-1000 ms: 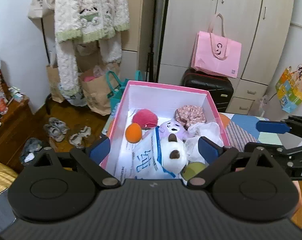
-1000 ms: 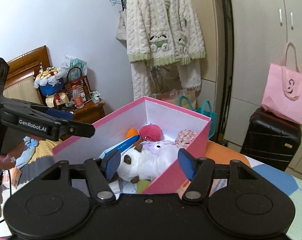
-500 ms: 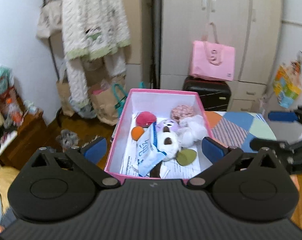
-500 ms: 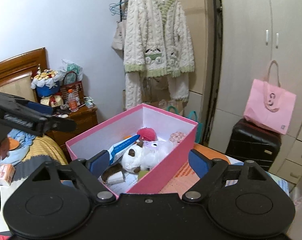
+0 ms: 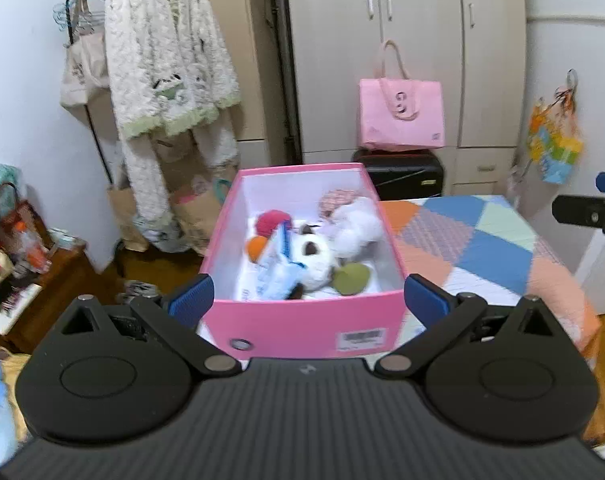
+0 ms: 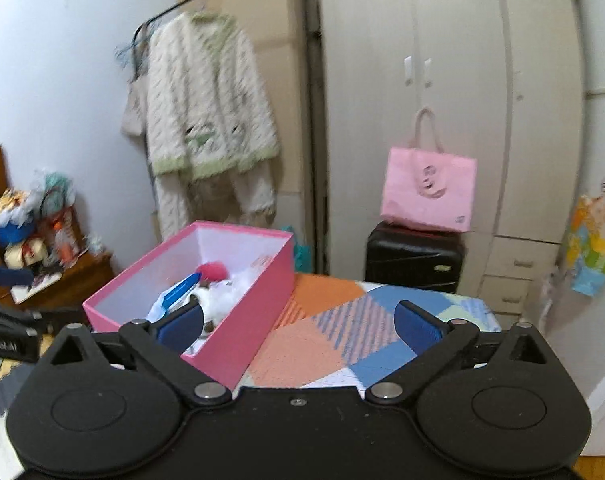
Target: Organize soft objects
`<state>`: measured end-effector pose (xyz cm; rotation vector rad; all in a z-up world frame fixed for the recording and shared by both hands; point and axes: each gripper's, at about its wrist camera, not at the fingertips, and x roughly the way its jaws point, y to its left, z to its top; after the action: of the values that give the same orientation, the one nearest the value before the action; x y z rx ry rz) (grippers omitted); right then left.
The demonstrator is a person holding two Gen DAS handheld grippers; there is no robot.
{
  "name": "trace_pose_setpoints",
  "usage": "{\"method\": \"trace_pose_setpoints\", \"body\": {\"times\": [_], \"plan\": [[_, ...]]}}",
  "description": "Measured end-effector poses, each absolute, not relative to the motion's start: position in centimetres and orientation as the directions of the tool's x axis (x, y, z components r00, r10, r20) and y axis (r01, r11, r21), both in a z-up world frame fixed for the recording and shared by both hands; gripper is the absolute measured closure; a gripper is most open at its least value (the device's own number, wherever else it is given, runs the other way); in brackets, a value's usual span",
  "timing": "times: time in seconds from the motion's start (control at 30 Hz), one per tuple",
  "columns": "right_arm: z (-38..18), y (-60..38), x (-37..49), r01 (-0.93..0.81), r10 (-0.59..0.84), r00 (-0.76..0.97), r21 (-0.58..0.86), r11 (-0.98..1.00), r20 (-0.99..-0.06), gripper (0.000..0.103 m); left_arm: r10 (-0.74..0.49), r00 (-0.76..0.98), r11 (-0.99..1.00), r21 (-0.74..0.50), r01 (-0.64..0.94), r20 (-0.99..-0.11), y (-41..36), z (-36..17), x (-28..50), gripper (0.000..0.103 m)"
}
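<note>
A pink box (image 5: 302,332) stands on the patchwork tabletop (image 5: 482,240). Inside lie a white plush toy (image 5: 314,256), a red pompom (image 5: 272,222), an orange ball (image 5: 256,248), a green soft piece (image 5: 352,278), a blue-and-white packet (image 5: 280,264) and a white fluffy item (image 5: 358,224). My left gripper (image 5: 307,300) is open in front of the box's near wall, holding nothing. My right gripper (image 6: 300,324) hangs to the right of the box (image 6: 238,328); its jaws are opening with nothing between them. The plush (image 6: 218,298) and pompom (image 6: 212,270) show there too.
A black suitcase (image 5: 402,172) with a pink bag (image 5: 400,116) on top stands behind the table by the wardrobe. A fluffy cardigan (image 5: 170,80) hangs on a rack at the left. A cluttered wooden nightstand (image 5: 42,280) sits at the far left.
Both grippers have drawn back from the box, which now looks smaller and farther. The right gripper's jaws have spread wide and its view has swung right. The left jaws widened slightly.
</note>
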<state>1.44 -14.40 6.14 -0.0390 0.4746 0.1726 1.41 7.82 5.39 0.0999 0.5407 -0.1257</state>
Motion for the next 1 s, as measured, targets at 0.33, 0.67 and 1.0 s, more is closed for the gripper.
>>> {"method": "trace_pose_setpoints", "body": {"times": [0.33,0.67,1.0], "plan": [[4.4,-14.3,-2.9,-0.066,0.024,0.889,-0.076,0.995,-0.458,0.000,-0.086,0.870,0.993,0.026,0.113,-0.486,6.3,3.4,-0.5,0.000],[3.1,-14.4,-2.3,0.032,-0.075,0.873,-0.096,0.995,-0.481,0.000,-0.055,0.874,0.997,0.022,0.075,-0.484,6.0,3.0,-0.3,0.000],[2.7,-14.0,-3.3,0.049,-0.092,0.875,-0.102,0.994,-0.474,0.000,-0.045,0.862,0.997,0.028,0.068,-0.505,5.8,2.1,-0.3,0.000]]}}
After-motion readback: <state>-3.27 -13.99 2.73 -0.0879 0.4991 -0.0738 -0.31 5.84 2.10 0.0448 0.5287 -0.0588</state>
